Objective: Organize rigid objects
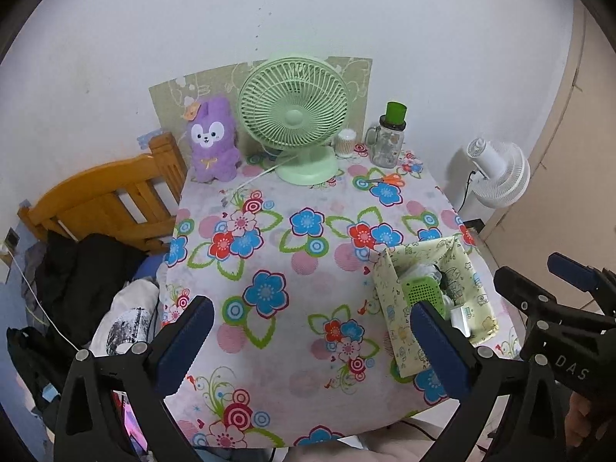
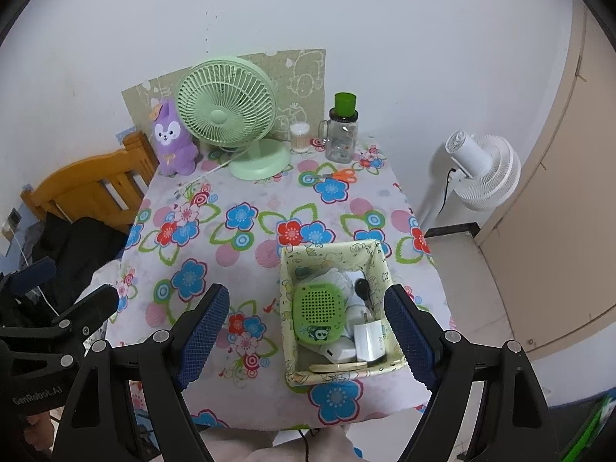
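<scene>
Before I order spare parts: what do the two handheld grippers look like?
Both grippers, left and right, are black plastic frames with silver screws and two long fingers faced with textured dark-blue pads. White lettering marks each body. No cables show on them.

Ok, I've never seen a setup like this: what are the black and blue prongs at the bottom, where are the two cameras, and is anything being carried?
No robot here: a person holds a two-finger tool in each hand, with a fisheye camera looking along its fingers. One picture comes from the left tool, the other from the right tool. Both are open and hold nothing. On the flowered tablecloth sits a patterned box holding a green speaker and a white charger. At the back stand a green desk fan, a purple plush rabbit, a glass jar and orange scissors.
</scene>
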Action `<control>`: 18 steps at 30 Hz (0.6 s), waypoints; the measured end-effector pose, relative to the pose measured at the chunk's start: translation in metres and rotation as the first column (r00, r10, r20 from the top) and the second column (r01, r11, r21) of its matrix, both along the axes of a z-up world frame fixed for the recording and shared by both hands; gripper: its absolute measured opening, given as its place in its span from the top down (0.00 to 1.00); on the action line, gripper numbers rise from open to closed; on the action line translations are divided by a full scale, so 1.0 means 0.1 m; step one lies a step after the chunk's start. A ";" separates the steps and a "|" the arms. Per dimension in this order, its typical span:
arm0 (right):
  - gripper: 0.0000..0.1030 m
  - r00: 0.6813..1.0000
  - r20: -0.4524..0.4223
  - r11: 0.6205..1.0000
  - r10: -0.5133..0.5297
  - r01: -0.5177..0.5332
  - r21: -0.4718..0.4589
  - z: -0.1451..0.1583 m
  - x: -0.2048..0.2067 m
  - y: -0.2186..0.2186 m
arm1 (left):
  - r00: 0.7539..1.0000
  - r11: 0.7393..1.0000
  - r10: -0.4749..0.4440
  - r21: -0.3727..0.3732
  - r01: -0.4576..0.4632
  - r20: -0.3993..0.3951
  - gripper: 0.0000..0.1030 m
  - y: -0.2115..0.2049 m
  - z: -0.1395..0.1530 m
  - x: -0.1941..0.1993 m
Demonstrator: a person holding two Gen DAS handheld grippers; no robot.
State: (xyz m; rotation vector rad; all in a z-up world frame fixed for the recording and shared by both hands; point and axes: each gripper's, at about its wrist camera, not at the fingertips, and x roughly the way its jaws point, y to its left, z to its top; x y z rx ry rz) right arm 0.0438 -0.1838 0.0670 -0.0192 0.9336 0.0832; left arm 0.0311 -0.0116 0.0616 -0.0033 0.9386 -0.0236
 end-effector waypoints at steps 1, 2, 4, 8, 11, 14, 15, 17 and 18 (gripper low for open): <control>0.18 1.000 0.003 1.000 0.000 0.000 0.002 0.01 0.00 -0.01 | 1.000 1.000 0.000 -0.002 0.000 0.000 0.00 -0.01 0.01 0.01; 0.18 1.000 0.008 1.000 0.000 0.000 0.004 0.02 0.00 -0.01 | 1.000 1.000 -0.005 -0.006 0.005 0.003 0.00 -0.02 0.01 0.01; 0.18 1.000 0.013 1.000 0.001 -0.001 0.005 0.03 0.00 -0.03 | 1.000 1.000 -0.009 -0.006 0.009 0.007 0.00 -0.04 0.03 0.02; 0.18 1.000 0.017 1.000 0.001 -0.001 0.009 0.04 0.02 -0.04 | 1.000 1.000 -0.018 0.008 0.017 0.017 0.00 -0.10 0.05 0.02; 0.18 1.000 0.015 1.000 0.003 -0.004 0.017 0.03 0.05 -0.06 | 1.000 1.000 -0.014 0.000 0.014 0.027 0.00 -0.13 0.07 0.04; 0.18 1.000 0.023 1.000 0.010 -0.010 0.016 0.05 0.06 -0.08 | 0.999 1.000 -0.008 -0.020 0.009 0.036 0.00 -0.13 0.09 0.07; 0.18 1.000 0.028 1.000 0.010 -0.010 0.018 0.05 0.05 -0.09 | 0.999 1.000 -0.007 -0.019 0.008 0.038 0.00 -0.14 0.10 0.06; 0.18 1.000 0.028 1.000 0.006 -0.007 0.018 0.05 0.05 -0.10 | 0.999 1.000 -0.006 -0.010 0.006 0.045 0.00 -0.17 0.10 0.06; 0.18 1.000 0.028 1.000 0.006 -0.006 0.018 0.04 0.05 -0.10 | 0.999 1.000 -0.006 -0.006 0.006 0.048 0.00 -0.18 0.11 0.06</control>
